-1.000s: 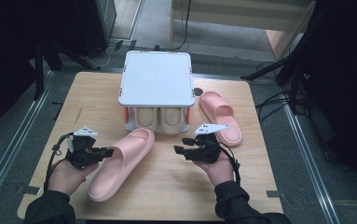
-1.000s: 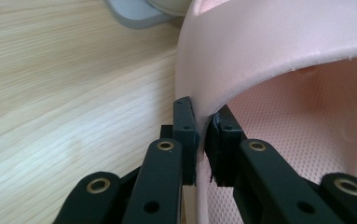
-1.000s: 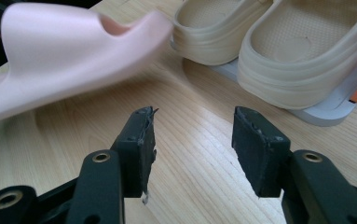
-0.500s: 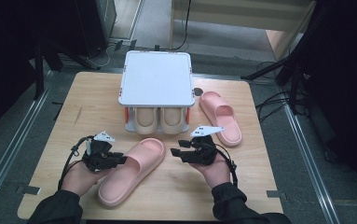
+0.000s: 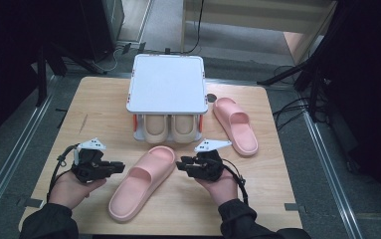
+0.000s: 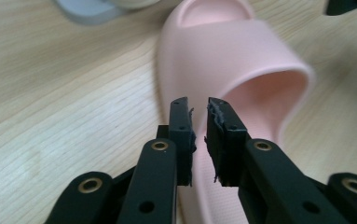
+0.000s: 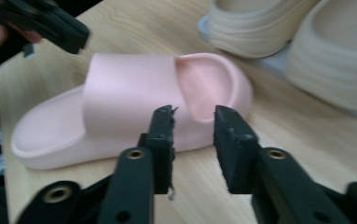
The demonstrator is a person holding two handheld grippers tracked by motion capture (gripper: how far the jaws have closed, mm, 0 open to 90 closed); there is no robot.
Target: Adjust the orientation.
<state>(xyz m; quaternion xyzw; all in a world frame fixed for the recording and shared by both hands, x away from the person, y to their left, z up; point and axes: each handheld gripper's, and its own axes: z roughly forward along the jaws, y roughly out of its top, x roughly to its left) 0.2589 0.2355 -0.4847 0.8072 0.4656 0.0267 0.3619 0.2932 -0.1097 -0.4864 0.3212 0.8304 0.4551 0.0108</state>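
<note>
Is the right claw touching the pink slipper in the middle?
Apart. In the right gripper view bare table shows between the right gripper and the slipper, and nothing sits between its jaws.

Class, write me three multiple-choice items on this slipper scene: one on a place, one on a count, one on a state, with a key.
1. Where does the pink slipper nearest the person lie?
A. between the two tools
B. on top of the rack
C. on the floor

2. How many pink slippers are on the table?
A. one
B. two
C. four

3. How does the right tool stand to that near slipper?
A. clamped on its strap
B. jaws apart, close beside it, gripping nothing
C. lifting it off the table

Key:
1 A, in the high view the left tool and the right tool flank it.
2 B, the second pink slipper lies right of the white rack, whose lower shelf holds beige slippers.
3 B, the right gripper view shows a bare gap between its jaws, which have just been closing, the slipper flat beyond them.
</note>
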